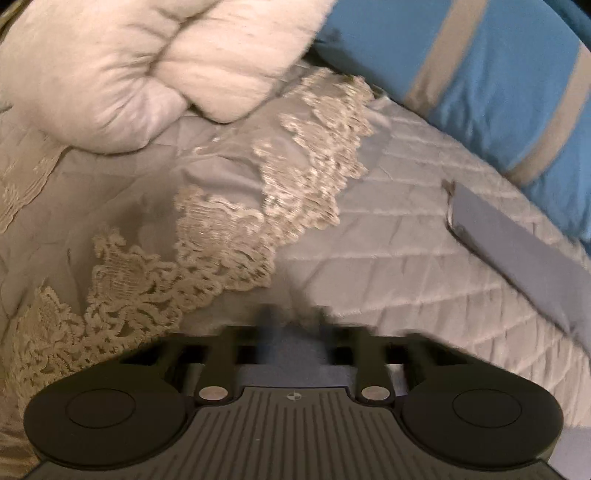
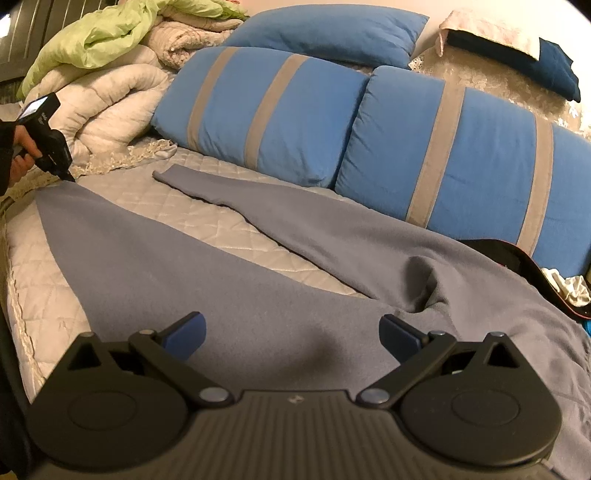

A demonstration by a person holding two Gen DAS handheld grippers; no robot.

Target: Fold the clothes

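Note:
Grey-blue trousers (image 2: 280, 295) lie spread on the quilted bed, legs apart and pointing to the far left. My right gripper (image 2: 291, 338) is open, its blue pads (image 2: 184, 334) wide apart just above the trousers' upper part. My left gripper (image 1: 293, 325) is shut on the hem of the near leg; grey-blue cloth shows between its jaws. In the right wrist view the left gripper (image 2: 68, 177) pinches that leg's end at the far left. The other leg's end (image 1: 517, 251) lies on the quilt to the right in the left wrist view.
Two blue pillows with grey stripes (image 2: 280, 110) line the back of the bed. A white duvet (image 1: 147, 66) and a green cloth (image 2: 96, 33) are piled at the far left. A lace-edged cover (image 1: 221, 229) lies beside the left gripper. A dark bag (image 2: 517, 254) sits at the right.

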